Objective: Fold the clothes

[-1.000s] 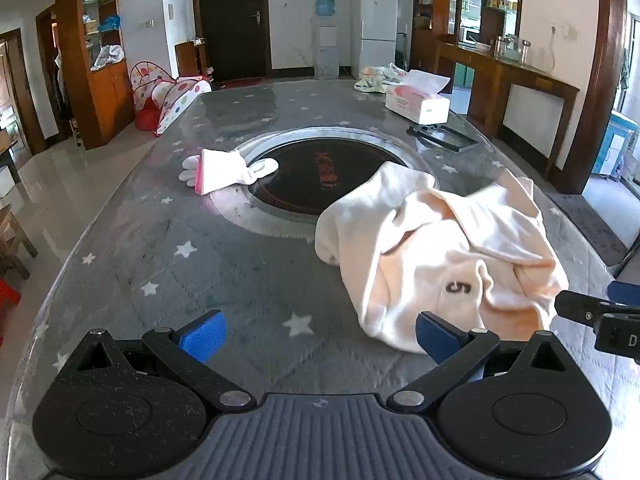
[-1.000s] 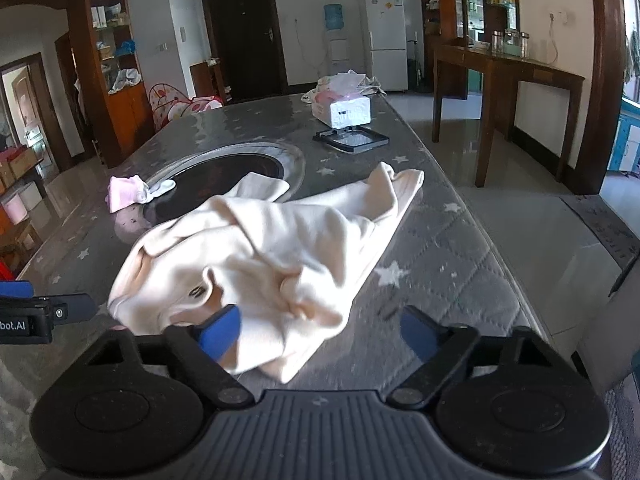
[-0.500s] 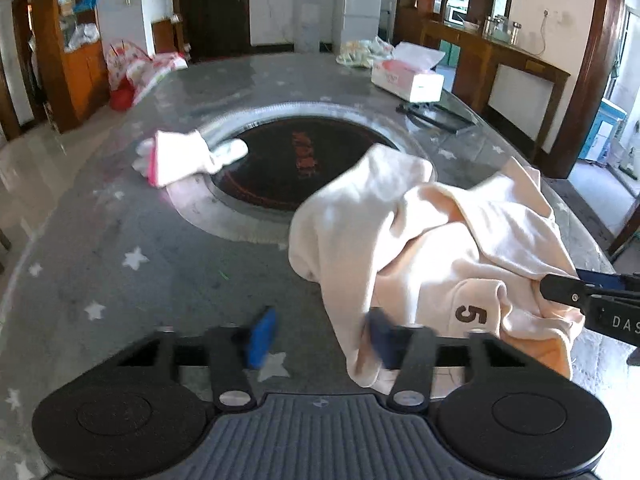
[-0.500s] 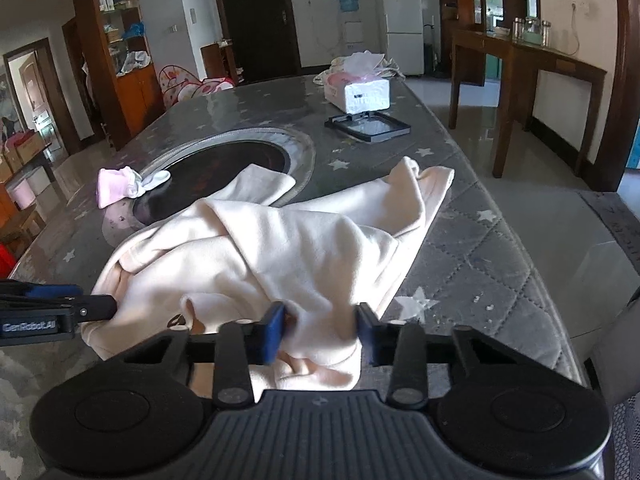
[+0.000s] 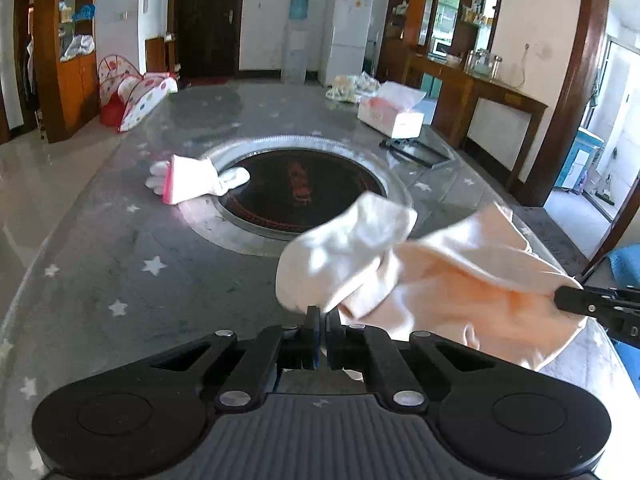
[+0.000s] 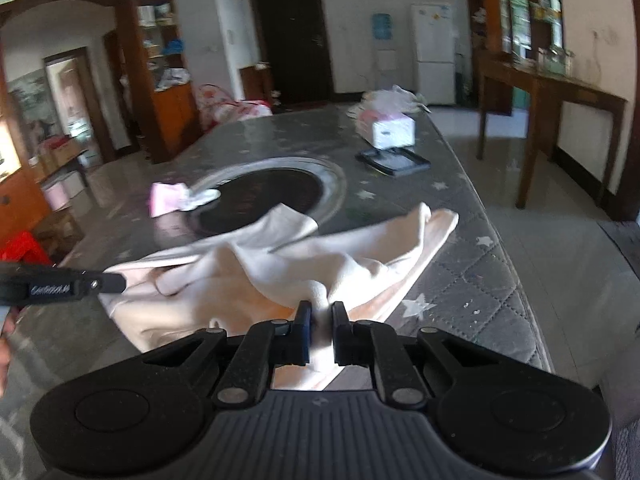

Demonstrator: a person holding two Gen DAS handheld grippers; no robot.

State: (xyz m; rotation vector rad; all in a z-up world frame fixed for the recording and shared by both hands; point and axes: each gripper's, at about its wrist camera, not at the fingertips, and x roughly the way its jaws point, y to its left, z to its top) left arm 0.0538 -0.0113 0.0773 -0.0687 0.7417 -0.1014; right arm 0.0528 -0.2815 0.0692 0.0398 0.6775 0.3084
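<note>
A cream-and-peach garment [image 5: 460,272] lies bunched on the grey star-patterned table [image 5: 120,260], its near part raised off the cloth cover. My left gripper [image 5: 322,316] has its jaws closing tight on the garment's near left edge, with thin fabric pinched between the pads. In the right wrist view the garment [image 6: 260,276] stretches between both tools. My right gripper [image 6: 321,320] is closing on a thick fold of it, and fabric fills the gap between the fingers. The left gripper [image 6: 116,282] shows at the garment's left edge, and the right gripper [image 5: 564,300] at its right edge.
A pink-and-white glove [image 5: 192,180] lies left of the round dark inset [image 5: 296,188]. Farther back are a tissue box [image 5: 392,120] and a flat black frame [image 5: 416,152]. The table's right edge [image 6: 520,280] drops to a tiled floor. A wooden side table stands at the right.
Both grippers went from wide open to closed on the garment. The fabric has been drawn up and stretched between them, and the printed number is now out of sight.
</note>
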